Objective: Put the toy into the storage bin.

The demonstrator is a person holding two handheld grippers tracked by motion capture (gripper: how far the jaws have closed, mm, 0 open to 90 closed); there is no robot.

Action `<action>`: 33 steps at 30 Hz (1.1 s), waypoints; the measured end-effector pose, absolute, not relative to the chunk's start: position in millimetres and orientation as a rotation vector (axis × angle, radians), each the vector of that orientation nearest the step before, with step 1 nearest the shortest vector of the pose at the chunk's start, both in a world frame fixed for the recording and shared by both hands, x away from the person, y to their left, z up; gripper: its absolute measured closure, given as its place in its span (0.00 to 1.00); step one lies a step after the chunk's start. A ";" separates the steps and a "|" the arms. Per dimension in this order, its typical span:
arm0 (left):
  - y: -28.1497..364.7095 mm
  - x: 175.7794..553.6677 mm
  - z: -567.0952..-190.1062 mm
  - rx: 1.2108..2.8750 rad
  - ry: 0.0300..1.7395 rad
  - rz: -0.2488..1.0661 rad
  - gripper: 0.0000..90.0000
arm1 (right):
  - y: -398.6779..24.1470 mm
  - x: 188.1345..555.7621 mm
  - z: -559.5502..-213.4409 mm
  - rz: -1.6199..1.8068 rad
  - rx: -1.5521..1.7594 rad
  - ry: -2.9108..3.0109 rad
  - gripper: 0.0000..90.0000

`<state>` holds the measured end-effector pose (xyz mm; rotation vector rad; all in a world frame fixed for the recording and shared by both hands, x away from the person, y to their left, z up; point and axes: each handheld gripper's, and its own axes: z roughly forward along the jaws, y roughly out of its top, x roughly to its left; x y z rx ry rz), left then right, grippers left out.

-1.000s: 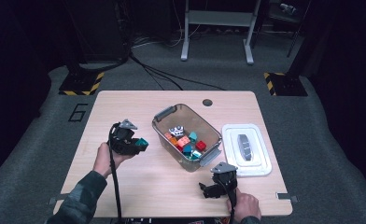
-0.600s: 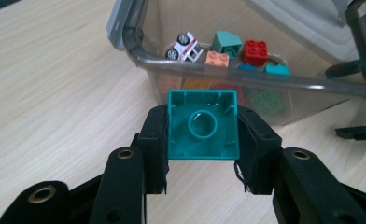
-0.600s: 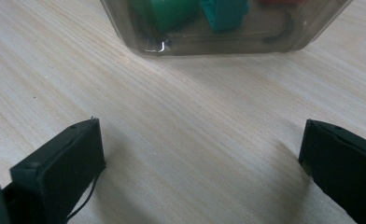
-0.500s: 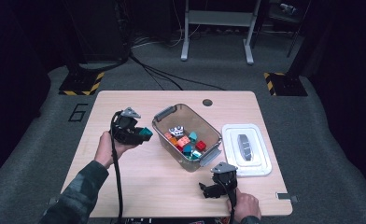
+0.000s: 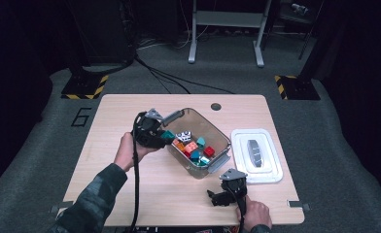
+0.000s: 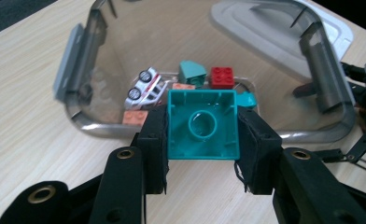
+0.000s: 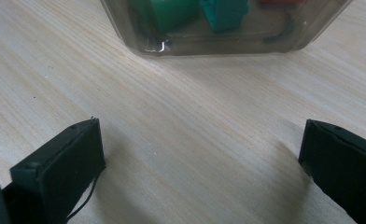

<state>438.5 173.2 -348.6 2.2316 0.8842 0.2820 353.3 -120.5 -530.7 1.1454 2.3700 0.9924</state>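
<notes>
A teal building block [image 6: 203, 131] with an open, hollow underside and a round tube in its middle faces the left gripper view's camera, sitting square in the lower centre of that frame. It is clamped by its two side walls and held clear of the desk, just in front of the near rim of a clear plastic bin [image 6: 90, 123]. In the high view the block [image 5: 167, 136] shows left of centre, at the bin's left edge.
</notes>
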 end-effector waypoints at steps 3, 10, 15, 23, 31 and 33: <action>162.7 438.8 -347.1 2.239 0.857 0.275 0.65 | -120.5 353.3 -530.7 0.993 1.146 2.369 0.00; 136.0 443.2 -357.2 2.267 0.832 0.206 0.65 | -121.1 353.5 -530.6 0.987 1.138 2.373 0.00; 120.3 447.5 -363.9 2.292 0.821 0.147 0.65 | -121.1 353.5 -530.6 0.987 1.137 2.374 0.00; 99.8 448.8 -374.3 2.320 0.806 0.088 0.65 | -121.1 353.5 -530.6 0.987 1.137 2.373 0.00; 84.0 445.4 -385.6 2.364 0.777 0.041 0.65 | -121.1 353.5 -530.7 0.988 1.137 2.373 0.00; 81.5 445.0 -387.4 2.368 0.783 0.031 0.65 | -121.1 353.6 -530.7 0.988 1.137 2.373 0.00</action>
